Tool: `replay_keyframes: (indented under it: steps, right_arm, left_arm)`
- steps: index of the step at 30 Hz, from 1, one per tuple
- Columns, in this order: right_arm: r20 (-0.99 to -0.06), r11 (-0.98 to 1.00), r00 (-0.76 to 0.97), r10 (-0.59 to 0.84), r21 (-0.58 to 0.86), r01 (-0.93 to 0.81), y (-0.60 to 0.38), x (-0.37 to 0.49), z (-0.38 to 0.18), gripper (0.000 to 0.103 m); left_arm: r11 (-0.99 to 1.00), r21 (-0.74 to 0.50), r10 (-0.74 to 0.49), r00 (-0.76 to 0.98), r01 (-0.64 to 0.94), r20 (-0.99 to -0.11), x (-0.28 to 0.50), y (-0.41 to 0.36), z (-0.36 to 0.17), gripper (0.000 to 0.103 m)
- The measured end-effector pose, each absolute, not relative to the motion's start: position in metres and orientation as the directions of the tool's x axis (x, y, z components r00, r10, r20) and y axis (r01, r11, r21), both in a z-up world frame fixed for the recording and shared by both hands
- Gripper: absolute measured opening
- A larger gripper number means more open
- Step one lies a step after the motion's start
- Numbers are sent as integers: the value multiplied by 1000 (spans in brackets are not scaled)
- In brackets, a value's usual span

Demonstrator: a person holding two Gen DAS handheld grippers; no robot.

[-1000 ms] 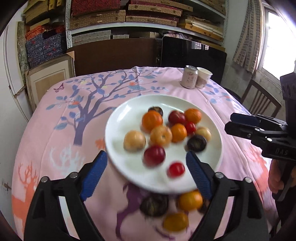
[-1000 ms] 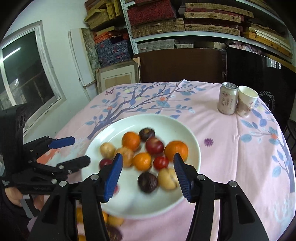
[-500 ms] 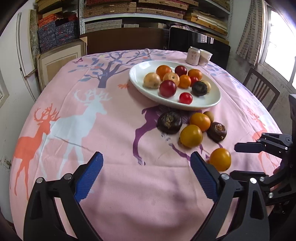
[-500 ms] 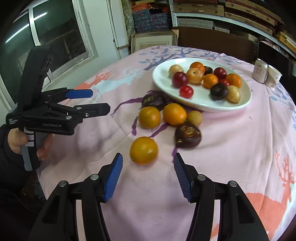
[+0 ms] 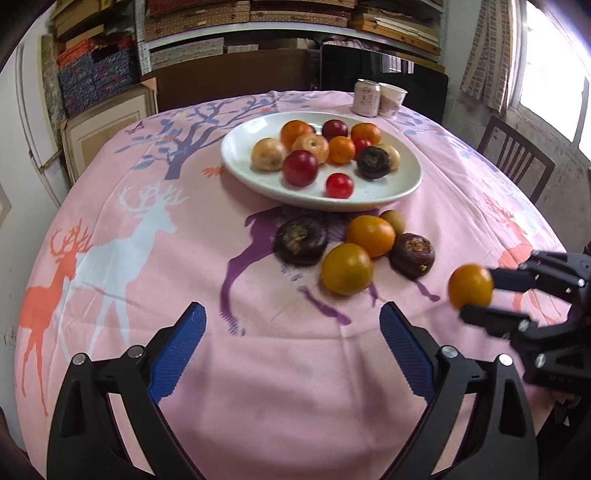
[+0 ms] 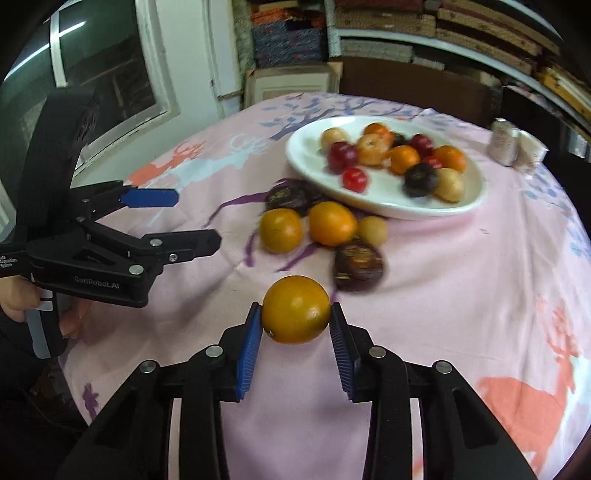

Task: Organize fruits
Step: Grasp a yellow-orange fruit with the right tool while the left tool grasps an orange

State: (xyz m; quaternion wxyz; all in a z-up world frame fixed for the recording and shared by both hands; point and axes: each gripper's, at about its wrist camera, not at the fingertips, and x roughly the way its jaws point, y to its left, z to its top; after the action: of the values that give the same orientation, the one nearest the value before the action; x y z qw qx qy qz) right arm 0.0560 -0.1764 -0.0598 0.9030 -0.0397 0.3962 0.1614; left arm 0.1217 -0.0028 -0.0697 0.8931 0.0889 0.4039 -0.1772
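Observation:
A white plate (image 5: 388,190) holds several oranges, red, tan and dark fruits. In front of it on the pink cloth lie two oranges (image 5: 346,268), two dark fruits (image 5: 301,240) and a small tan one (image 5: 393,220). My right gripper (image 6: 295,323) is shut on an orange fruit (image 6: 295,310), low over the cloth near the front edge. The same orange fruit (image 5: 471,286) shows in the left wrist view between the right gripper's fingers. My left gripper (image 5: 291,325) is open and holds nothing, short of the loose fruit. The right wrist view shows the left gripper (image 6: 194,219) at the left, in a hand.
A drink can (image 5: 365,98) and a paper cup (image 5: 392,100) stand at the table's far edge. A wooden chair (image 5: 517,158) is at the right, and shelves with boxes (image 5: 207,22) fill the back wall. The round table falls away on all sides.
Both grippers pulled back from over the plate to the near side of the table. The right gripper then shut on the nearest orange fruit, which lay free between its fingers half a second ago.

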Motion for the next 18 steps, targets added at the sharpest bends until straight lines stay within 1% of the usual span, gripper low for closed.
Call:
replay_keyframes:
  steps: [2, 5, 7, 10, 11, 12, 13, 14, 18]
  right_arm:
    - [-718, 963, 660, 219, 50, -265, -197, 54, -60, 37]
    - [-728, 973, 652, 212, 95, -211, -218, 59, -67, 37]
    - [-718, 969, 657, 230, 104, -225, -219, 57, -66, 37]
    - [-709, 963, 663, 240, 88, -255, -213, 53, -67, 37]
    - [-708, 962, 663, 245, 91, -259, -212, 52, -67, 37]
    - [-705, 961, 664, 249, 96, -259, -213, 52, -66, 37]
    - [-705, 960, 663, 254, 103, -259, -214, 52, -66, 37]
    - [-704, 960, 661, 259, 110, -259, -215, 52, -66, 37]
    - [-701, 959, 663, 263, 114, -260, -216, 52, -65, 37]
  left_arm:
    - [911, 40, -241, 609, 410, -756, 124, -21, -71, 93]
    - [905, 88, -207, 611, 417, -764, 133, -45, -77, 90]
    - [909, 103, -177, 600, 403, -780, 143, -53, -84, 85]
    - [919, 96, -166, 596, 382, -786, 150, -53, -89, 80]
    - [921, 100, -160, 600, 376, -784, 151, -53, -90, 76]
    - [921, 97, -162, 597, 378, -786, 152, -53, -91, 58]
    - [917, 76, -180, 576, 391, -797, 153, -52, -93, 41]
    - [916, 46, -202, 557, 400, -805, 155, -51, -94, 38]
    - [913, 37, -215, 556, 406, -803, 150, -49, -94, 38]
